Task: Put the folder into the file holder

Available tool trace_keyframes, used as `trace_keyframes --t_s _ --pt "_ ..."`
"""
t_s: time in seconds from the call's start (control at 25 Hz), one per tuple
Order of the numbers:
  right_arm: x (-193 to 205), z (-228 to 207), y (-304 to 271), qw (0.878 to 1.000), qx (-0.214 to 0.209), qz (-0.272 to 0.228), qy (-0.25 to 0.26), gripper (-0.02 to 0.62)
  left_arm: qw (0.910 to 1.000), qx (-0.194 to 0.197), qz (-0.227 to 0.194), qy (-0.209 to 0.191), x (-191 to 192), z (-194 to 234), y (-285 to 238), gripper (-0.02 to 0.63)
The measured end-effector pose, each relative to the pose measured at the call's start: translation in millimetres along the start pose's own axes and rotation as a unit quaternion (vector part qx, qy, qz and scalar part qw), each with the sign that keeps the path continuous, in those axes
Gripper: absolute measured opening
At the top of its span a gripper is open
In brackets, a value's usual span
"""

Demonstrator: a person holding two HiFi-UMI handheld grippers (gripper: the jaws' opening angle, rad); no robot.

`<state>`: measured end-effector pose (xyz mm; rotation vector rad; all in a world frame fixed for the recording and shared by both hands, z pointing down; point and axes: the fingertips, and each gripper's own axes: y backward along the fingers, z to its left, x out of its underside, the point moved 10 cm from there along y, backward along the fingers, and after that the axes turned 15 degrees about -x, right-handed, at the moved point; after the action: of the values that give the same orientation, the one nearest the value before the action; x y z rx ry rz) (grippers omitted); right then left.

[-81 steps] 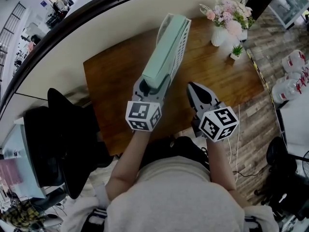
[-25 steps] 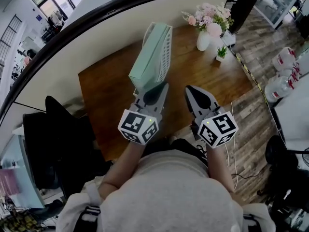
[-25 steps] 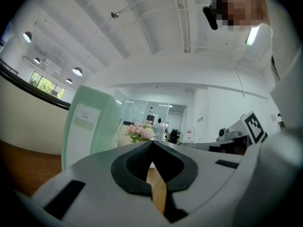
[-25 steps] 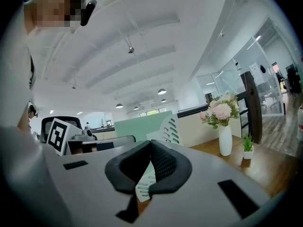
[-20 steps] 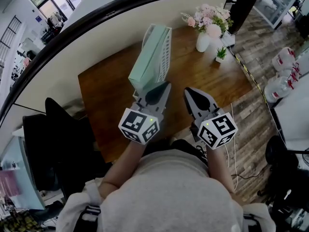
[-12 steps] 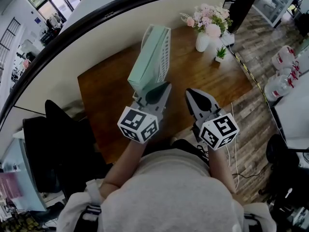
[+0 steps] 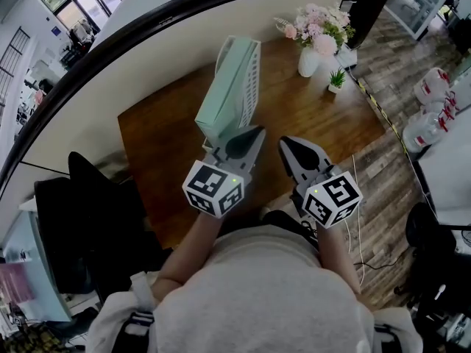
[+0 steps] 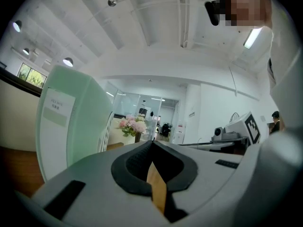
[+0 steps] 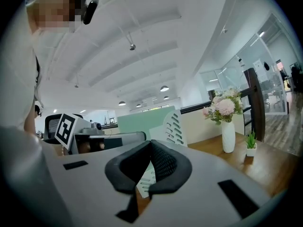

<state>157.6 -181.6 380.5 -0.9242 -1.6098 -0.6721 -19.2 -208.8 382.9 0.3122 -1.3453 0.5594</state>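
Head view: left gripper [image 7: 257, 131] and right gripper [image 7: 284, 143] clenched empty, folder [image 7: 224, 90] in file holder [image 7: 252, 68], vase [image 7: 306, 62] beyond.

The mint-green folder [image 7: 227, 90] stands upright on edge inside the white file holder [image 7: 252, 68], whose slotted side wall shows on its 3 o'clock side. The folder's near end carries a pale label [image 8: 57, 108] and faces 6 o'clock. Both sit mid-bench [image 7: 162, 123], their length running from 7 to 1 o'clock.
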Motion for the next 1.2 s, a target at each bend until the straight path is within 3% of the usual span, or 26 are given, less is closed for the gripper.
trace_keyframes --t_s 1.2 --pt "6.2 9.5 -1.0 1.000 0.001 -0.001 -0.002 0.000 0.9988 0.028 0.040 0.001 15.2 1.1 2.9 0.012"
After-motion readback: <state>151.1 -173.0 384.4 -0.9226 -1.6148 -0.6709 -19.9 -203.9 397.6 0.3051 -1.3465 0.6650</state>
